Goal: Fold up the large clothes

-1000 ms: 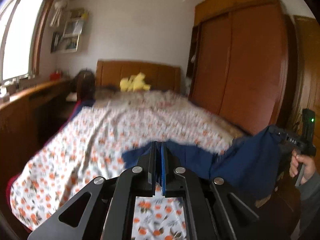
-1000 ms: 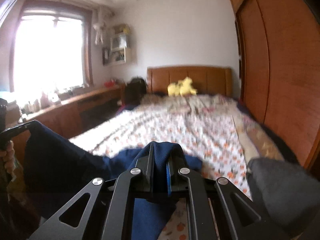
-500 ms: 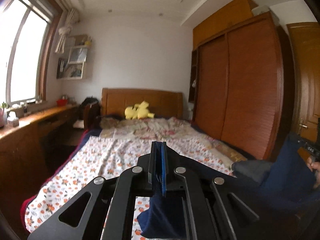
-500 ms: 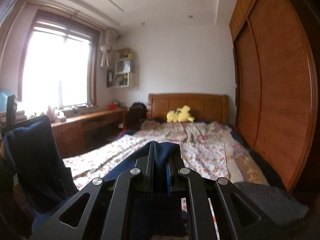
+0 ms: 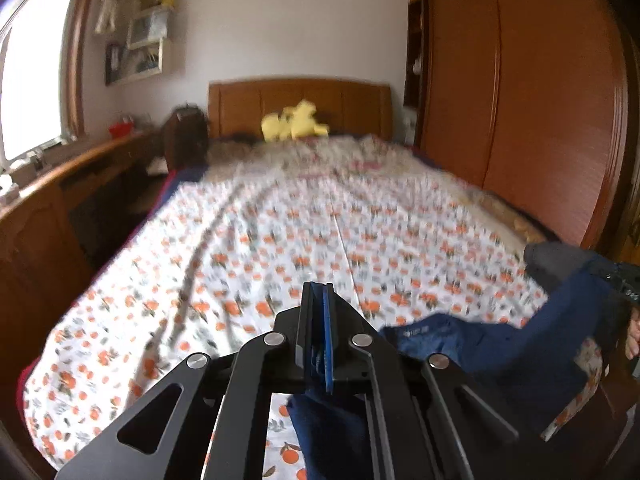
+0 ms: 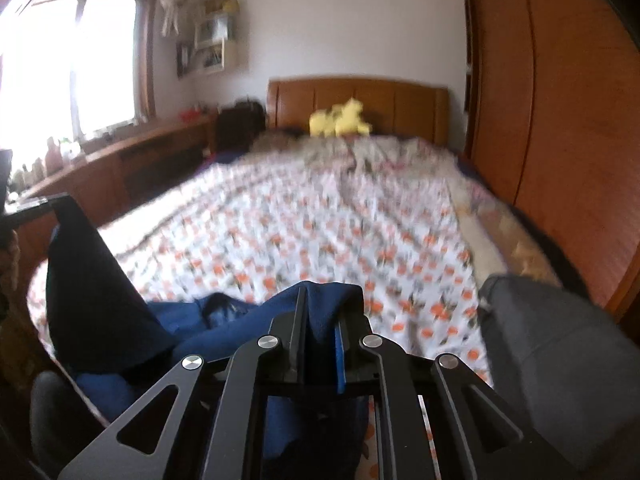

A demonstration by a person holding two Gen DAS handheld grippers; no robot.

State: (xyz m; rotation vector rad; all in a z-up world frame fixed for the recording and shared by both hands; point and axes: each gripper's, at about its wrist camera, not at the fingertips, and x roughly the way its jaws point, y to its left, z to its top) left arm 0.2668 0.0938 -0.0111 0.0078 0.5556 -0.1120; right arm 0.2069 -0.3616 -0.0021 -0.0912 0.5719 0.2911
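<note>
Left wrist view: left gripper [image 5: 318, 300] with jaws drawn nearly together, pinching an edge of the navy garment [image 5: 492, 344]; cloth hangs below the fingers and runs right in a sagging span to the right gripper [image 5: 616, 280], seen dark and blurred at the frame edge, with part of a hand [image 5: 634, 338] below it; the low middle of the span lies on the foot of the bed [image 5: 280, 240]; a pale printed label shows on the fabric there, unreadable; bed covered by a white sheet with orange floral print; yellow plush toy [image 5: 294, 122] against the wooden headboard [image 5: 300, 100]; brown wardrobe [image 5: 520, 100] along the right side; window [image 5: 28, 80] and wooden counter [image 5: 60, 184] on the left; a grey folded item [image 5: 556, 258] at the bed's right edge, just beside the garment.

Right wrist view: right gripper [image 6: 322, 308] narrow, clamped on a thick fold of the same garment [image 6: 224, 320], which bulges over the fingertips; cloth trails left across the bed corner and rises in a dark peak to the left gripper [image 6: 36, 206] at the far left; grey item [image 6: 552, 352] low right, bulky, resting on the sheet; plush toy [image 6: 340, 122] at the headboard [image 6: 360, 98]; both views motion-blurred.
</note>
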